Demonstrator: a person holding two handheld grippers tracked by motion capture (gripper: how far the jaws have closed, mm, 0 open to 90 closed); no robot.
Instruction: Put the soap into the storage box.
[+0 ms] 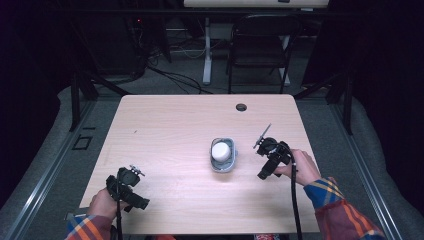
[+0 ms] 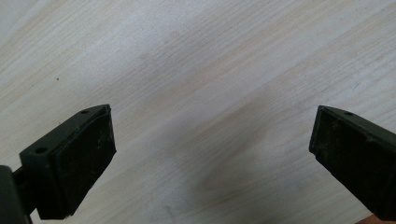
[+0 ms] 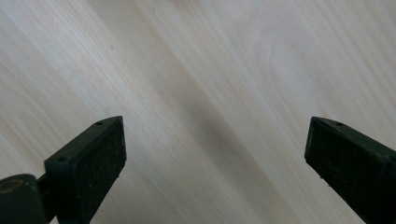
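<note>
Both grippers spread wide, empty: left gripper [image 1: 131, 187] lower left, right gripper [image 1: 270, 157] right of centre. Grey tub [image 1: 223, 155] with white lid mid-frame on table [image 1: 170, 130]. Likely reach: approach level, straddle tub.

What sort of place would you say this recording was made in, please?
Probably a lab or a staged recording space rather than a home. A light wooden table with a cable hole stands among dark surroundings, with a black folding chair and loose cables on the floor behind it.
</note>
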